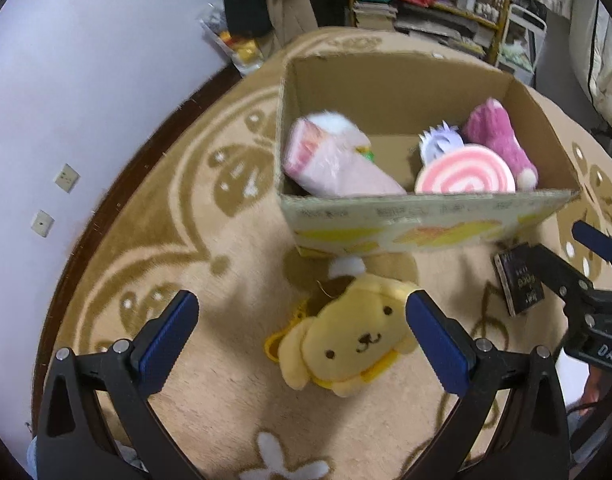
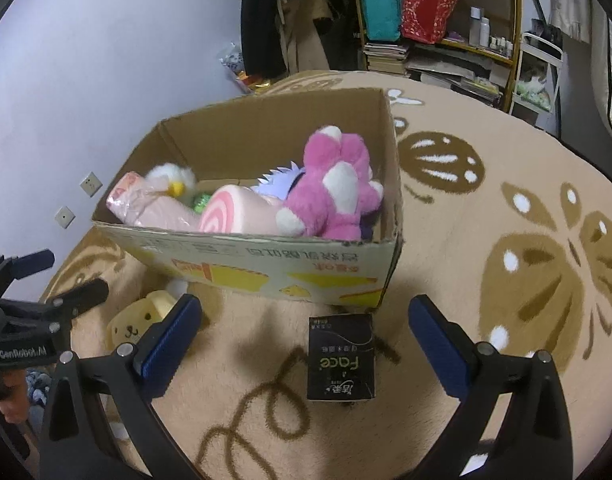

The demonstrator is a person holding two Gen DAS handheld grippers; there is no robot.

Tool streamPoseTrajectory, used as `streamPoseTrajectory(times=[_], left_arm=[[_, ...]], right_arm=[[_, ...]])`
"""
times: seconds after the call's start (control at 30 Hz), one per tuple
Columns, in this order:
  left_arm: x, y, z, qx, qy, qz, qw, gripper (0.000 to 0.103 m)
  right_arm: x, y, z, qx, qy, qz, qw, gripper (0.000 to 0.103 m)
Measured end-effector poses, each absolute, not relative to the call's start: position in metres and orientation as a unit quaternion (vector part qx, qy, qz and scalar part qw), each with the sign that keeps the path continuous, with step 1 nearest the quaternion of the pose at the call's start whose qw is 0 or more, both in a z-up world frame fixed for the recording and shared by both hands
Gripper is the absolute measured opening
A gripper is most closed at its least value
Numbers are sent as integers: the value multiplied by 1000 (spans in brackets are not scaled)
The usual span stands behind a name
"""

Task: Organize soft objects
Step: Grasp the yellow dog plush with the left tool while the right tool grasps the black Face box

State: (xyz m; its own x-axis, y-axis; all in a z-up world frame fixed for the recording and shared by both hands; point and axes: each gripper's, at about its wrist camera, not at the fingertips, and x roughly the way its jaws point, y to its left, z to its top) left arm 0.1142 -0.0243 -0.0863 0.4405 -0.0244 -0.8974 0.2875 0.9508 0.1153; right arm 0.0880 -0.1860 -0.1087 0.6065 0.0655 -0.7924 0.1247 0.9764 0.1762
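Beige rug [image 2: 445, 248] with brown leaf pattern covers the floor; lilac wall on the left, cluttered shelf [image 2: 437, 20] at the back.

We see an open cardboard box [image 1: 425, 216] on the rug. Inside it: pink wrapped roll [image 1: 329, 160] at its left end, pink swirl cushion [image 1: 463, 176] against the near wall, purple spiky toy [image 1: 439, 142] behind that, pink plush [image 2: 337, 188] at the right end.

Yellow dog plush [image 1: 345, 340] lies face up on the rug just in front of the box, outside it. Our left gripper [image 1: 302, 336] has jaws spread wide, plush between them, right pad close to its ear, contact unclear.

Black tissue pack [image 2: 341, 358] lies flat on the rug near the box's front right corner. Our right gripper [image 2: 302, 336] is also wide open, pack between the fingers, touching neither.
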Motion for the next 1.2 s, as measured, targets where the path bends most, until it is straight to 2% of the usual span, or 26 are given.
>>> streamPoseTrajectory(times=[0.63,0.83,1.1,1.13,1.2], left_arm=[[114,-48,-133,180,580,-117,786,102],[116,-50,-148,191,594,-114,773,102],[114,-54,-161,207,595,-119,767,102],[113,-56,-162,215,595,-121,765,101],[110,-59,-164,218,596,-132,761,92]], right_arm=[[101,-197,-161,127,513,-32,848,103],[101,-191,-166,108,527,-29,843,94],[98,-185,-169,94,537,-38,837,76],[96,-184,-170,93,539,-39,836,76],[94,-183,-169,92,541,-40,835,76]])
